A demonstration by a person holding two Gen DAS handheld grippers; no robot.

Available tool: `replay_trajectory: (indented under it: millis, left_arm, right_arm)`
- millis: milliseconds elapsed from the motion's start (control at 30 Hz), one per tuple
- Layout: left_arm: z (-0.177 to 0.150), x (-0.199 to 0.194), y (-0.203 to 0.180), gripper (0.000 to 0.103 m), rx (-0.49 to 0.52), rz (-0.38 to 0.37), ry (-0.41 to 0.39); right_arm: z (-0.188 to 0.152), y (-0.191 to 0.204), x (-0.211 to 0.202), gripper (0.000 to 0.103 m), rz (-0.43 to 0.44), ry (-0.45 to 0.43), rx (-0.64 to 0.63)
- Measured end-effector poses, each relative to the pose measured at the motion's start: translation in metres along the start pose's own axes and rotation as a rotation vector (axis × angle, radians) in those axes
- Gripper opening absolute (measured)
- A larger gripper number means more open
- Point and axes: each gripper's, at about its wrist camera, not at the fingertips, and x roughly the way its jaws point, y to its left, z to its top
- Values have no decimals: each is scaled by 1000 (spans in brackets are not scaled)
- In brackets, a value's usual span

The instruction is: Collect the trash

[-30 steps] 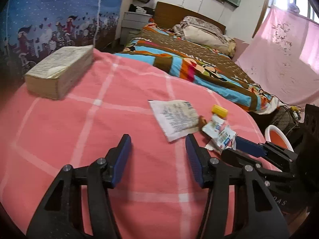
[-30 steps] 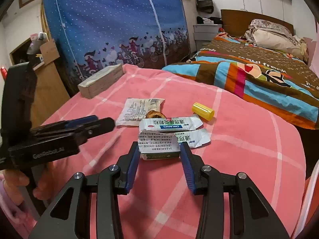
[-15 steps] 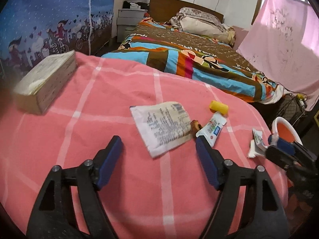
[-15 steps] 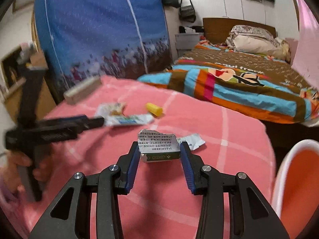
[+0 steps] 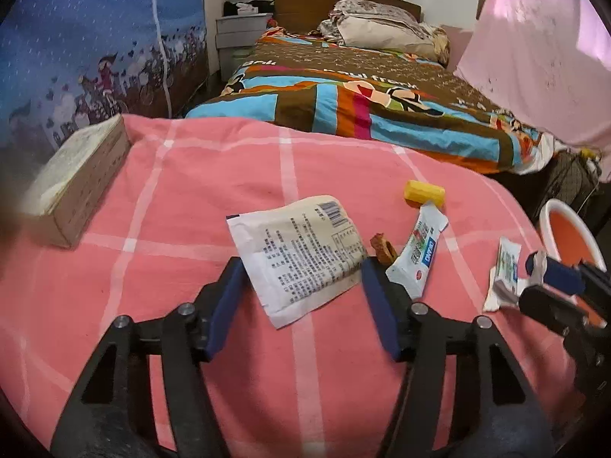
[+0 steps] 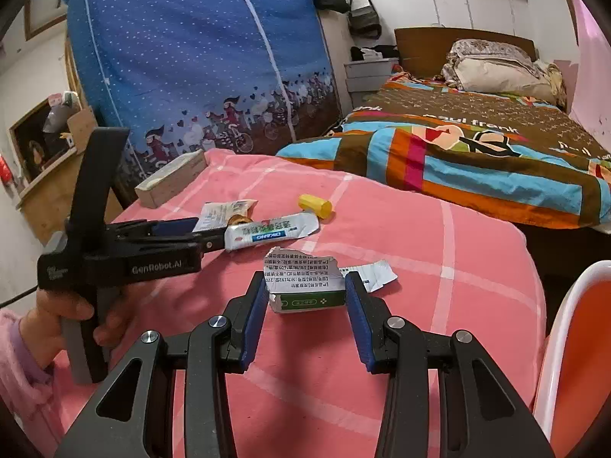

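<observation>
My right gripper [image 6: 305, 297] is shut on a torn green-and-white carton [image 6: 305, 286], held near the table's right edge beside the orange bin [image 6: 573, 362]. A small white wrapper [image 6: 376, 273] lies behind it. My left gripper [image 5: 299, 294] is open, its jaws on either side of a flat white printed packet [image 5: 301, 253] on the pink cloth. Beside it lie a brown scrap [image 5: 383, 248], a white sachet [image 5: 418, 252] and a yellow cap [image 5: 424, 192]. The right gripper with its carton [image 5: 506, 271] shows at the right of the left wrist view.
A thick book [image 5: 76, 183] lies at the table's far left. A bed [image 5: 382, 95] with a striped cover stands behind the table. A blue fabric wardrobe [image 6: 210, 57] stands at the left. The bin's white rim [image 5: 565, 225] is off the table's right edge.
My left gripper has moved forward and opened wider around the printed packet. My right gripper has carried the carton off the pile toward the bin, then swung back a little to the left.
</observation>
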Motion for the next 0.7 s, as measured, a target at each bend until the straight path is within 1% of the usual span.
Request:
replay_trajectory:
  millis: [100, 200, 233, 267, 333, 433, 600, 700]
  left_arm:
    - [0, -1, -3, 56, 22, -1, -3]
    - [-1, -4, -8, 44, 49, -4, -10]
    - [-1, -5, -10, 36, 57, -11, -13]
    - [-1, -5, -11, 25, 64, -17, -16]
    - [-1, -8, -13, 12, 77, -34, -24]
    - [-1, -9, -13, 9, 71, -49, -30]
    - [-2, -13, -4, 5, 21, -94, -44]
    - [-6, -20, -2, 3, 0, -105, -70]
  right_arm:
    - [-1, -1, 1, 39, -8, 5, 5]
    - [-1, 0, 2, 39, -12, 10, 8]
    - [-1, 0, 3, 39, -12, 12, 8]
    - [-2, 1, 3, 39, -13, 13, 8]
    - [-2, 2, 4, 39, -13, 14, 8]
    - [-2, 2, 4, 39, -12, 12, 6]
    - [-4, 2, 3, 39, -7, 7, 5]
    - [-4, 3, -1, 39, -1, -13, -1]
